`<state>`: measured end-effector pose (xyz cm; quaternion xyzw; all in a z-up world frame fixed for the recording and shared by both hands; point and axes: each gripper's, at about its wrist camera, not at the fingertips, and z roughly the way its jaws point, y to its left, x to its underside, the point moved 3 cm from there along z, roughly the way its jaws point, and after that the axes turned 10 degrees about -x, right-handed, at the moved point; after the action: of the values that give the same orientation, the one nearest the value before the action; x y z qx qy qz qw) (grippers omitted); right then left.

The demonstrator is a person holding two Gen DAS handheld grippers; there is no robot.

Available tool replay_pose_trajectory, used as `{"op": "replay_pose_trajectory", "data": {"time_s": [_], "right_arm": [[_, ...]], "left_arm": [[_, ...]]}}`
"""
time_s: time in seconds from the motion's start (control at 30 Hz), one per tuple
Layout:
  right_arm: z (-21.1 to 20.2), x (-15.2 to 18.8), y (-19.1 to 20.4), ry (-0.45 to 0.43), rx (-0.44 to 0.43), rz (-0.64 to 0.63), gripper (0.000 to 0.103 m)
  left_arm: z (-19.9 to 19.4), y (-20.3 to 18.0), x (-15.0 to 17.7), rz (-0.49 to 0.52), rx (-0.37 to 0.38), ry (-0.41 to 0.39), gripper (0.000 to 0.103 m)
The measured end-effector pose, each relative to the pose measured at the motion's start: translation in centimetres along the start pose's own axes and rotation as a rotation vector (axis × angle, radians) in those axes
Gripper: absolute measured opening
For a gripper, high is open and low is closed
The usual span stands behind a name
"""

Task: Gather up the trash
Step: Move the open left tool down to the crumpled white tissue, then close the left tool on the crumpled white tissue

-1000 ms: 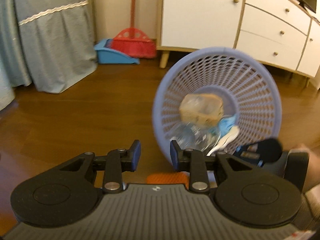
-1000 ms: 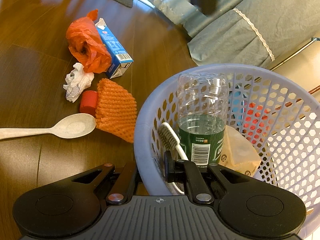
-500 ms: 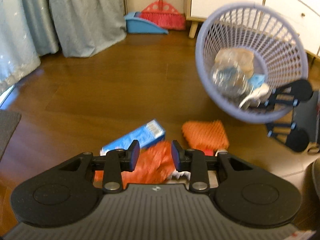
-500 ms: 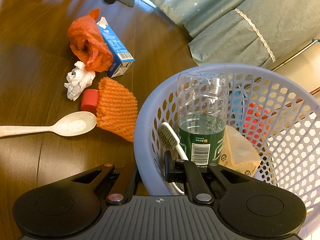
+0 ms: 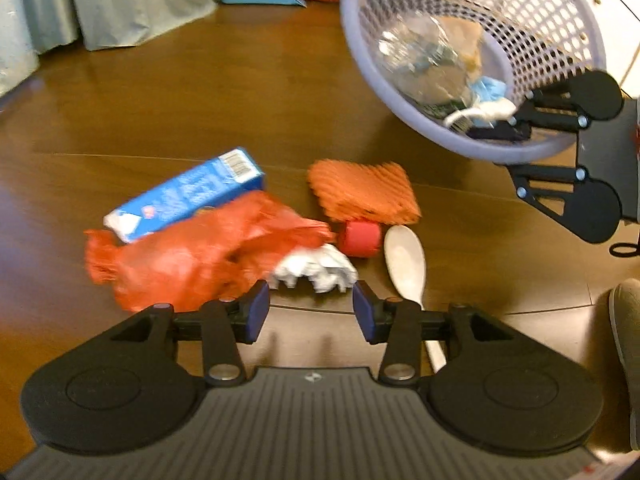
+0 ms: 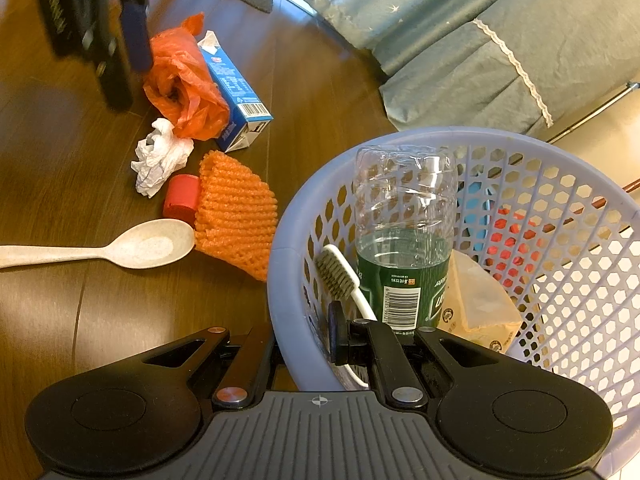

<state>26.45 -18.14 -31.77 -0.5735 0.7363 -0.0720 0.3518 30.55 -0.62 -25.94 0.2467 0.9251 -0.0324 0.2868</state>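
Floor (image 5: 280,92): six trash items; basket (image 6: 288,264): four visible.

Floor (image 6: 60,320): dark wood boards, polished, glossy. Basket (image 6: 560,216): lilac plastic, perforated, matt. Bottle (image 6: 404,208): clear ribbed plastic, shiny; green paper-like label. Bag (image 5: 192,256): thin orange plastic film, crinkled, glossy. Carton (image 5: 188,196): blue printed card, smooth. Tissue (image 6: 158,156): white paper, crumpled. Net sleeve (image 6: 234,208): orange foam mesh, rough. Spoon (image 6: 132,246): pale speckled plastic, matt. Cap (image 5: 360,238): red plastic, smooth. Drape (image 6: 500,40): grey-green cloth, lace trim.
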Motion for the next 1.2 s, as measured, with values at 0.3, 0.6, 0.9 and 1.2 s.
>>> {"op": "replay_pose_trajectory", "data": {"time_s": [0.3,0.6,0.9,1.2], "right_arm": [[0.0,0.0,0.1,-0.001,0.000,0.000,0.004],[0.0,0.1,0.1,0.001,0.001,-0.001,0.004],[0.1,0.1,0.1,0.000,0.001,-0.003,0.004],[0.0,0.2,0.2,0.001,0.001,0.000,0.004]], "left_arm": [[1.5,-1.6,-0.2,0.006,-0.019,-0.024,0.050],[2.9,-1.5,0.1,-0.040,-0.048,-0.022,0.056],[5.1,-1.3,-0.7,-0.097,-0.076,0.008,0.055],[5.3,-1.7,-0.3,-0.054,-0.094,0.026,0.024]]}}
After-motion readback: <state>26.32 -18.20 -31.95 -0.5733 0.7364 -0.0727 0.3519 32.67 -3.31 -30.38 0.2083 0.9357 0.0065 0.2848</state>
